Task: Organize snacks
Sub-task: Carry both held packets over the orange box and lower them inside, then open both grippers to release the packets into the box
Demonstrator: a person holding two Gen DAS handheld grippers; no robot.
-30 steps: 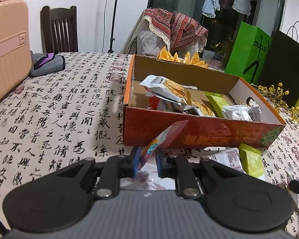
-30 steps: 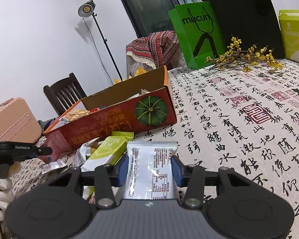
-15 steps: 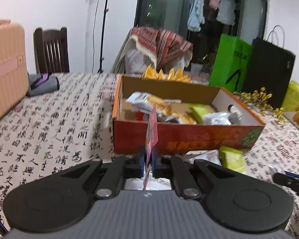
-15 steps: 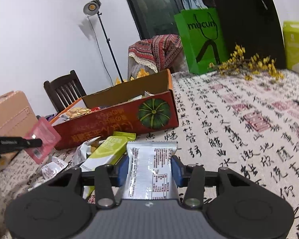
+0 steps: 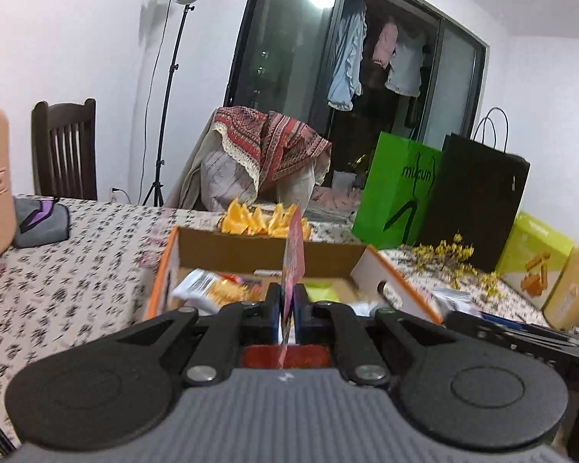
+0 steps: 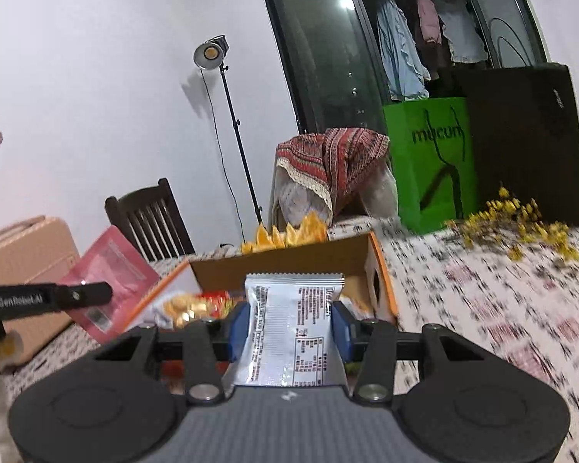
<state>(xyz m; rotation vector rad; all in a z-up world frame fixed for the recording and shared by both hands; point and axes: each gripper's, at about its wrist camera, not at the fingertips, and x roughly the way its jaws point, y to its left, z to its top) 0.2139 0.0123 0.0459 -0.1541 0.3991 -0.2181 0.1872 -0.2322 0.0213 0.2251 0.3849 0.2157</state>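
- The left gripper is pinched tight on a thin pink packet. The packet stands edge-on and upright between the jaws, I'd say because a flat sachet is gripped most easily across its thin faces.
- In the right wrist view the same pink packet shows its broad face, held off the worktop, beside the box's left corner.
- The right gripper is closed on a silver-white packet, jaws part way apart because the packet is wide. Its printed back faces up and its crimped top edge points forward, so it can slide nose-first into the box.
- The orange cardboard box sits open on the worktop straight ahead of both grippers. Several wrapped snacks already lie inside, so it looks like the collecting place.
- Both packets appear raised to about rim height, presumably to clear the near wall before being let go. Neither seems to be over the box floor yet, as far as I can judge.
- A green bag, a black bag and yellow flowers stand well apart, behind and beside the box, out of the way.
- Blur on the cloth pattern suggests the hands are moving.
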